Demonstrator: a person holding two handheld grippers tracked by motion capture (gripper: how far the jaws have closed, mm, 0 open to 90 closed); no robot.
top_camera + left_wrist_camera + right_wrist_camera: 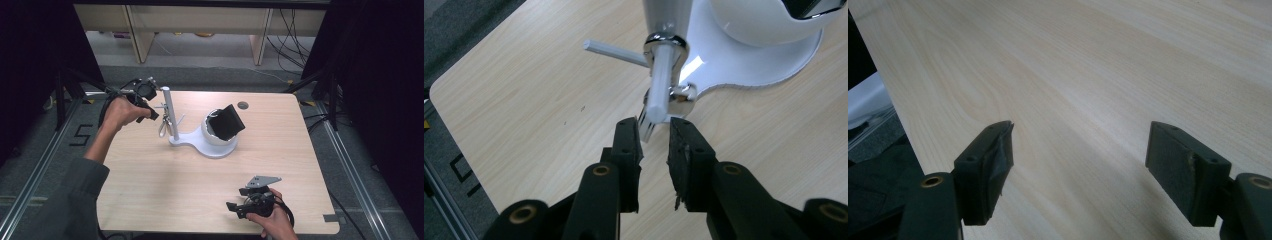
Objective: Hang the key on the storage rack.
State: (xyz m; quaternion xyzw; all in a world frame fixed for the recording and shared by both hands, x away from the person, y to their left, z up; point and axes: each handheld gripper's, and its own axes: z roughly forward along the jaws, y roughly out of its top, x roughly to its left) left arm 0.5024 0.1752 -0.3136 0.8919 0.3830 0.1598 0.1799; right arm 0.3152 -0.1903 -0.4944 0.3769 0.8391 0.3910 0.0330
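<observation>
Left gripper (150, 102), at ten o'clock on the table (150, 185), stands at a peg (659, 85) of the white stand (172, 112); its jaws sit slightly apart, nothing pinched, beside a hanging metal ring (665, 41). The step appears to be hanging or removing the ring; next, the jaws must align with it. Stand base (215, 147) and its bowl (212, 131) holding a black object (227, 121) sit centrally. Right gripper (240, 200), at five o'clock, is wide open and idle. Pale wood tabletop; dark curtains, grey floor.
</observation>
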